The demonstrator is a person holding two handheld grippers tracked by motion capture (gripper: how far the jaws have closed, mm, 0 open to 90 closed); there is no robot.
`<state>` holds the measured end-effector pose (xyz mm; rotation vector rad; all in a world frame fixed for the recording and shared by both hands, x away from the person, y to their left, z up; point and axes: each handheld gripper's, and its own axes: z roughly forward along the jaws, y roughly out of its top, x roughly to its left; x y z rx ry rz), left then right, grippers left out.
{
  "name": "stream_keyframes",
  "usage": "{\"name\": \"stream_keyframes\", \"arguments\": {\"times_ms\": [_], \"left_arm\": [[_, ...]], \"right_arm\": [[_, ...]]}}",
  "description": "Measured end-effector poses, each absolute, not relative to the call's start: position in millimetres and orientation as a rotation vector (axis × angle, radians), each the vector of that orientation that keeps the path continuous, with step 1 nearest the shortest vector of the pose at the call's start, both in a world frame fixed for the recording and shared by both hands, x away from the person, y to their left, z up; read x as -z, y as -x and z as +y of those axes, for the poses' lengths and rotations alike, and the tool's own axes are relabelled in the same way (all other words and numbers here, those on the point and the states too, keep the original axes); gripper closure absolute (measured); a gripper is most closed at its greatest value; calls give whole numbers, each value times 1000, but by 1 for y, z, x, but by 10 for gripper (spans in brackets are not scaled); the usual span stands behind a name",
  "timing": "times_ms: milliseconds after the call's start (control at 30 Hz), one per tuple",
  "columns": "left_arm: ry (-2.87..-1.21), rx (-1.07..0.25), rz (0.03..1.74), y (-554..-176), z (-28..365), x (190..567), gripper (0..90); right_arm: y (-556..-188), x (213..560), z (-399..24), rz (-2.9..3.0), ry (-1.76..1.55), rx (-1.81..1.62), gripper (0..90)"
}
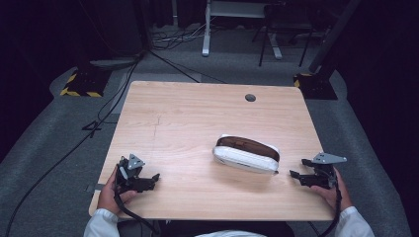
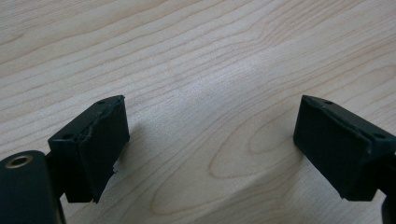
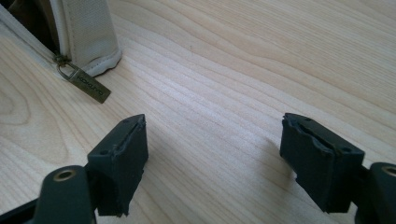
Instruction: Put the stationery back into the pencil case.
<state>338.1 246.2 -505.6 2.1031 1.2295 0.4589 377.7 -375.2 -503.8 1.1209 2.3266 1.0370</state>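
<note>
Here, a white pouch (image 1: 246,154) lying unzipped mid-table (image 1: 197,108), well apart from wide-open, empty left gripper (image 1: 157,177) and right gripper (image 1: 292,174) near the front edge.

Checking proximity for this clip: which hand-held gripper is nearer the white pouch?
The right hand-held gripper: it sits just off the pouch end with the zipper pull; the left hand-held gripper lies farther away.
</note>
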Motion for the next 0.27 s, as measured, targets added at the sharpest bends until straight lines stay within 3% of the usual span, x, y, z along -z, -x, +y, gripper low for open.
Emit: {"name": "stream_keyframes", "arguments": {"times_ms": [267], "left_arm": [[-2096, -465, 1246, -338, 245, 506, 109]], "right_arm": [[-378, 504, -375, 2324, -1121, -1034, 232]]}}
